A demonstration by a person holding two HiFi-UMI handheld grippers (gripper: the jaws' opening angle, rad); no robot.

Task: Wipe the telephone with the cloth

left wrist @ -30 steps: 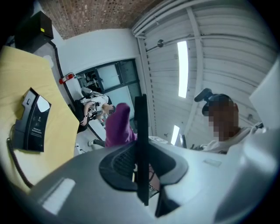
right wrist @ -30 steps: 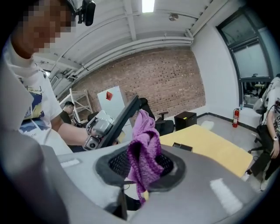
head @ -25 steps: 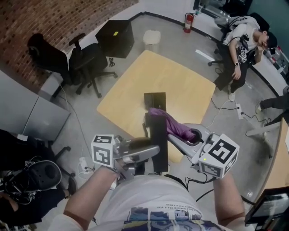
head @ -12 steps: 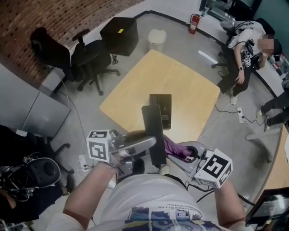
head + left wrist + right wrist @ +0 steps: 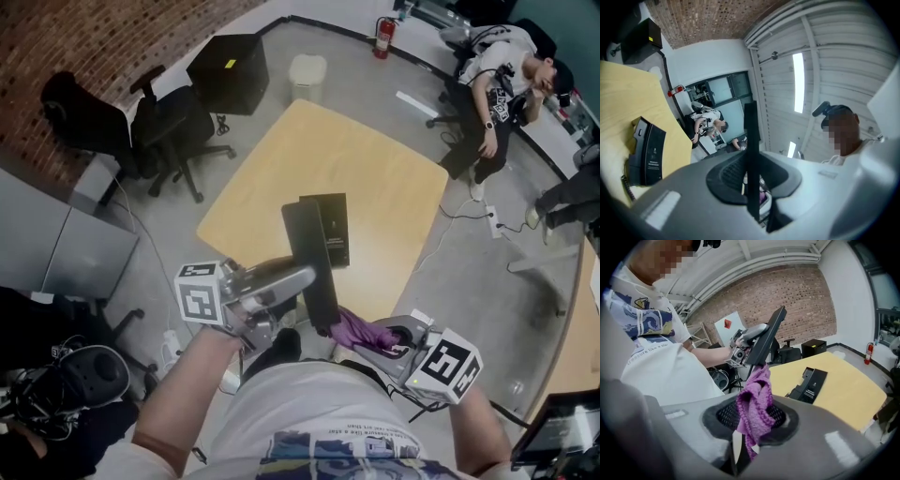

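Note:
A long black handset (image 5: pixel 309 267) is raised edge-up over the near edge of the yellow table (image 5: pixel 375 178), with my left gripper (image 5: pixel 298 281) shut on its side. In the left gripper view the handset (image 5: pixel 751 159) shows edge-on between the jaws. The black telephone base (image 5: pixel 330 230) lies on the table just beyond it. My right gripper (image 5: pixel 380 337) is shut on a purple cloth (image 5: pixel 359 328), which hangs at the handset's near end, close to my body. In the right gripper view the cloth (image 5: pixel 757 404) rises from the jaws up to the handset (image 5: pixel 768 338).
Two black office chairs (image 5: pixel 178 127) and a black box (image 5: pixel 228 67) stand left of the table. A white bin (image 5: pixel 307 75) and a fire extinguisher (image 5: pixel 384 36) are at the back. A person (image 5: pixel 497 84) sits at the far right.
The right gripper has pulled the cloth back toward my body, from the handset's upper part to its near end. The left gripper and handset have shifted a little to the left.

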